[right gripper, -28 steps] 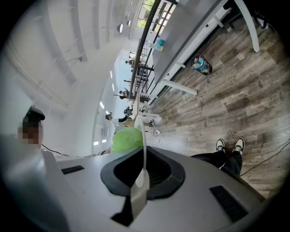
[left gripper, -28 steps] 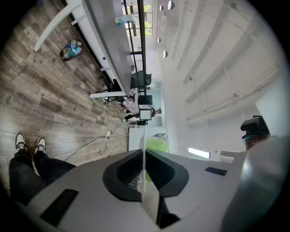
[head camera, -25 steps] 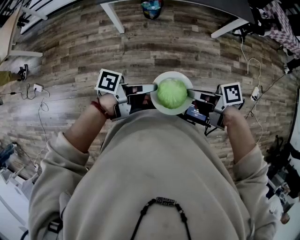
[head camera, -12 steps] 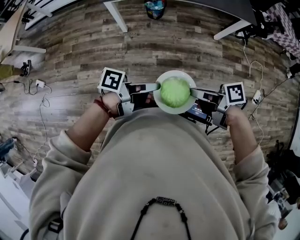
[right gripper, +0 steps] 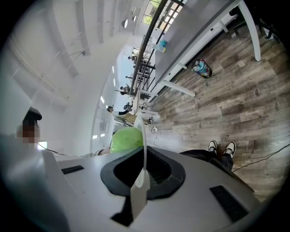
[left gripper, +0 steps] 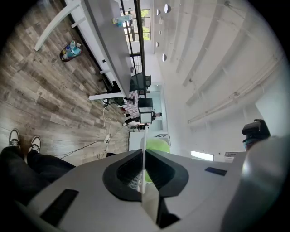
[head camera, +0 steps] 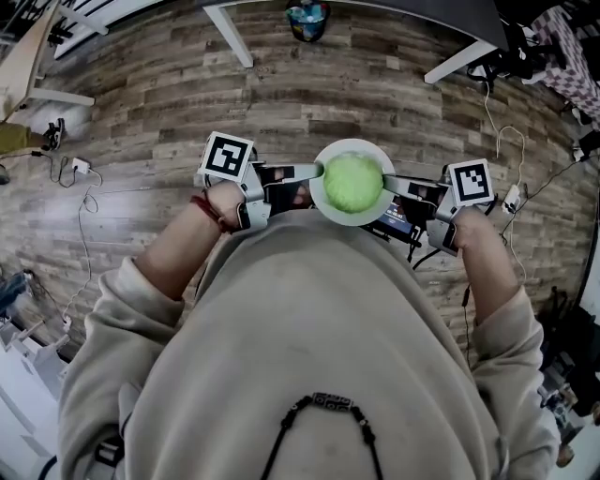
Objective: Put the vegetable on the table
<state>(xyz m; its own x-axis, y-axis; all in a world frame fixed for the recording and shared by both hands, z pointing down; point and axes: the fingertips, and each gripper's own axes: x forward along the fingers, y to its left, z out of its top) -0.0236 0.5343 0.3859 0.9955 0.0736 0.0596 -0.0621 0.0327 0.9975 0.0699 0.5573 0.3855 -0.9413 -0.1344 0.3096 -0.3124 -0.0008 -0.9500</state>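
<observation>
A round green vegetable [head camera: 352, 183] sits on a white plate [head camera: 349, 145] held level in front of the person's chest, over the floor. My left gripper [head camera: 311, 174] is shut on the plate's left rim and my right gripper [head camera: 386, 182] is shut on its right rim. In the left gripper view the plate [left gripper: 143, 152] shows edge-on between the closed jaws of the left gripper [left gripper: 143, 181], with the vegetable [left gripper: 157, 146] behind. The right gripper view shows the same: plate rim [right gripper: 143, 136] pinched by the right gripper [right gripper: 144, 170], vegetable [right gripper: 126, 138] beyond it.
Wood-plank floor lies below. A grey table [head camera: 450, 14] with white legs [head camera: 230, 33] stands at the far side, a colourful bin [head camera: 307, 17] under it. Cables and a power strip [head camera: 80, 169] lie on the floor at left; more cables [head camera: 506, 131] at right.
The plate with the vegetable and both grippers have drifted slightly up and to the right in the head view. Both grips are unchanged.
</observation>
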